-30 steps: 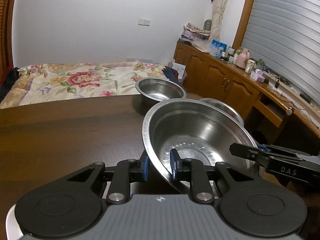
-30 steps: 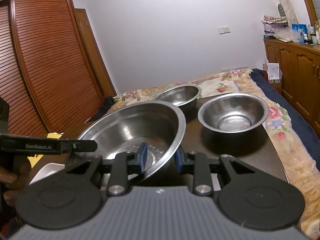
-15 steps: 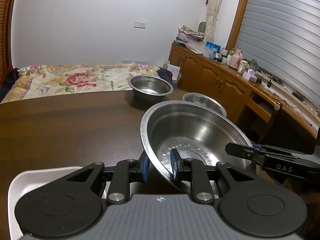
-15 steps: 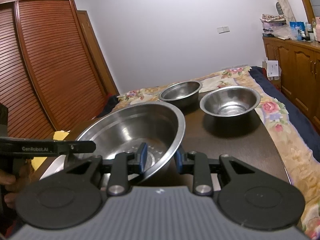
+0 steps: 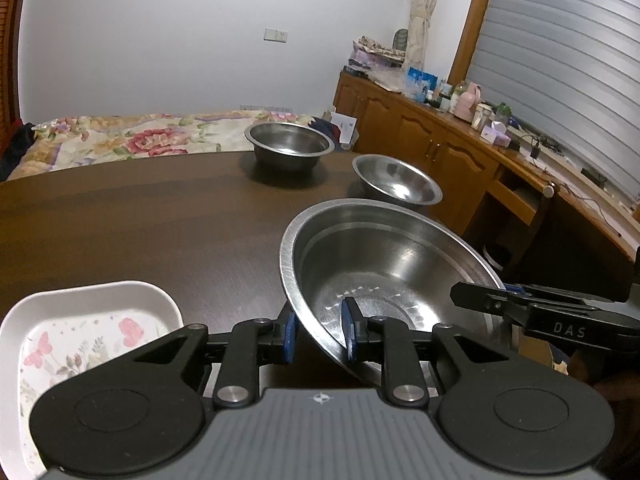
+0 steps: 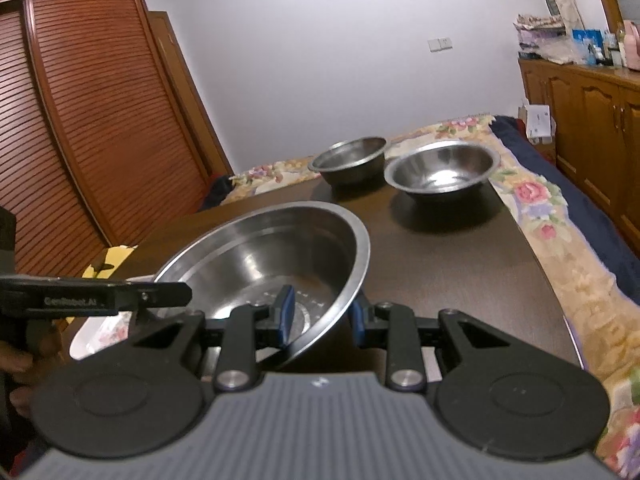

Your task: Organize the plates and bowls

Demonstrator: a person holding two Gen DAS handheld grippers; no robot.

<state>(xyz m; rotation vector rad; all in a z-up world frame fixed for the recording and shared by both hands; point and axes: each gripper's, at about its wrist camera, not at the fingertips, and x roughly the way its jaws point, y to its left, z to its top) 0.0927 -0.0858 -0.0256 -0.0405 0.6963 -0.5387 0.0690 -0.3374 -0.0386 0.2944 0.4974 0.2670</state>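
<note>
The left gripper (image 5: 319, 334) pinches the near-left rim of the large steel basin (image 5: 384, 276), one pad inside and one outside. The right gripper (image 6: 322, 316) clamps the opposite rim the same way, so the basin hangs tilted between them over the dark wooden table (image 5: 120, 220). Just left of the basin lies a white floral tray (image 5: 88, 320). Beyond the basin stand a round steel bowl (image 5: 396, 180) and, farther, a straight-sided steel bowl (image 5: 289, 148), near each other.
</note>
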